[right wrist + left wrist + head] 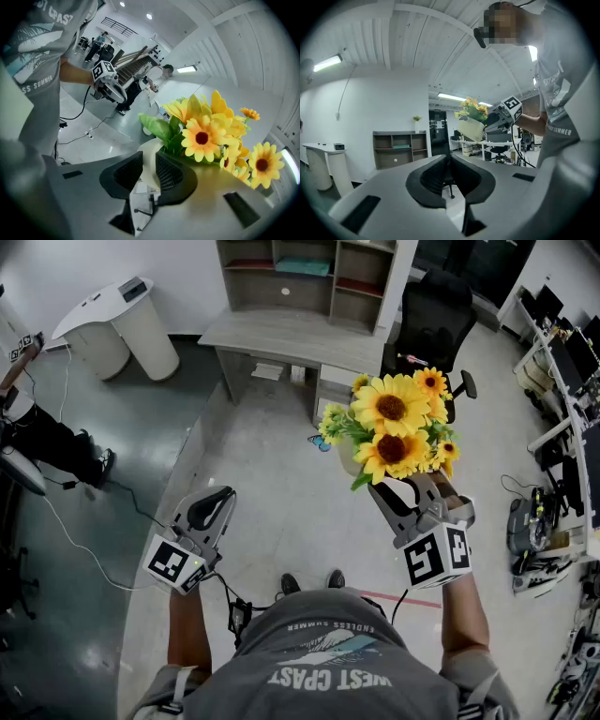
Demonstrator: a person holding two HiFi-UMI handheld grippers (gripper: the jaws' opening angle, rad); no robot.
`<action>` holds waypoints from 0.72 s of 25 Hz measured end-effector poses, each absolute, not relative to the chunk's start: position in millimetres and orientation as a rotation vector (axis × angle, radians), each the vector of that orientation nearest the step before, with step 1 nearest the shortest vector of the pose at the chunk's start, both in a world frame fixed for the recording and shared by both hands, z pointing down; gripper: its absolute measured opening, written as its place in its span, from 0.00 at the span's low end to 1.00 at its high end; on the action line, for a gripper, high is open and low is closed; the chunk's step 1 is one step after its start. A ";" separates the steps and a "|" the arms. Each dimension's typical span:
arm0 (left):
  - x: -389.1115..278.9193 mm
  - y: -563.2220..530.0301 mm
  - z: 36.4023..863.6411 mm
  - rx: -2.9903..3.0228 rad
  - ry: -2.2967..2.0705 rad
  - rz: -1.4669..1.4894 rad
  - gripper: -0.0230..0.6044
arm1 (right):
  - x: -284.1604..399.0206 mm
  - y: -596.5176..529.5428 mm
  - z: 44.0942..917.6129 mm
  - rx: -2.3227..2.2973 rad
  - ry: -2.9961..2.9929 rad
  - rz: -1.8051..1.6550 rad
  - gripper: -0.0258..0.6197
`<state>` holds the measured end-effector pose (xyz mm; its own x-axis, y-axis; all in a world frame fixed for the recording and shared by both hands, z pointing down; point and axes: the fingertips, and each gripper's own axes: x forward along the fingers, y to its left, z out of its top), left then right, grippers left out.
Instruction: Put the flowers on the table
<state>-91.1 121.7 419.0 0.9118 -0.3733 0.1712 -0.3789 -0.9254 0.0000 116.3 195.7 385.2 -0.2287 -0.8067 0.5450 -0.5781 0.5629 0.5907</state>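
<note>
A bunch of yellow artificial flowers (394,423) in a cream pot (349,458) hangs in the air in front of me. My right gripper (405,487) is shut on the pot's rim (149,164), with the blooms (206,136) spreading out to the right of its jaws. The grey table (291,334) stands further ahead, past the flowers, with a bare top. My left gripper (212,506) is held low at the left, shut with nothing between its pads (436,173). Its own view shows the flowers (472,110) and the right gripper (508,112) off to the right.
A shelf unit (305,273) stands behind the table and a black office chair (433,320) to its right. A white stand (122,324) is at the back left, and a person (37,437) at the far left. Cables (84,540) lie on the floor. Desks with equipment (562,381) line the right side.
</note>
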 end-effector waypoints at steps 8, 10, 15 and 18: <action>-91.7 122.6 421.7 3.027 -0.602 0.262 0.10 | 116.8 195.8 385.4 1.106 -1.922 -0.334 0.21; -90.3 123.3 423.1 3.025 -0.597 0.262 0.10 | 117.6 195.6 386.3 1.105 -1.920 -0.332 0.21; -88.5 124.0 422.4 3.029 -0.584 0.256 0.10 | 118.0 195.9 387.7 1.105 -1.916 -0.327 0.21; -88.1 123.8 420.0 3.034 -0.576 0.251 0.10 | 116.9 196.3 386.6 1.107 -1.915 -0.331 0.21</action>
